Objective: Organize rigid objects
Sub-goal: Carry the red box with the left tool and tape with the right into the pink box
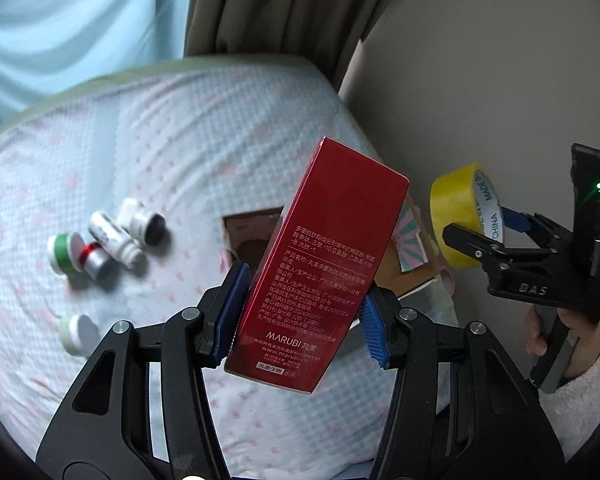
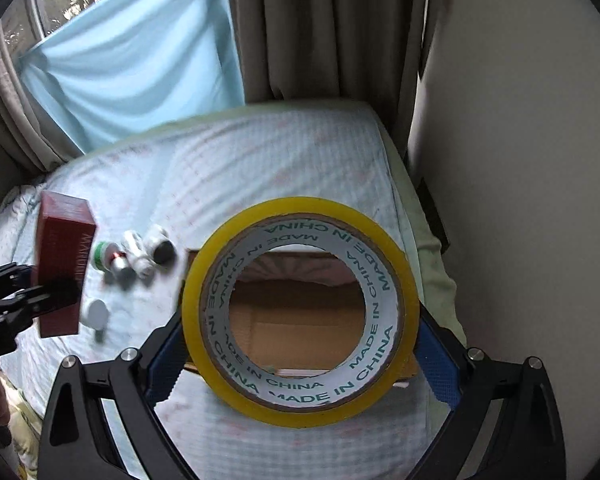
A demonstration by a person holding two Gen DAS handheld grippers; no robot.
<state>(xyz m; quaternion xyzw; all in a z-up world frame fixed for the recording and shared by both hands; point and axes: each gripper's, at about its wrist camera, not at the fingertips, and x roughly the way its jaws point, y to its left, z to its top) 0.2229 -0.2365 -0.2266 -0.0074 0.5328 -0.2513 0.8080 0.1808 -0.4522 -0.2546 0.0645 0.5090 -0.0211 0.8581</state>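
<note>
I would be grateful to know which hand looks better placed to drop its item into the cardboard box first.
Probably the right. Its gripper holds the tape roll above the cardboard box, whose opening shows through the roll's core. The left gripper holds the red carton off to the side.

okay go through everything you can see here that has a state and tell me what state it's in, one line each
Left hand-held gripper: shut on the red box.
Right hand-held gripper: shut on the tape roll.
Red box: held off the bed, tilted.
Tape roll: held above the cardboard box.
Cardboard box: open, on the bed.
Small bottles: lying loose on the bed.
Curtain: drawn.
</note>
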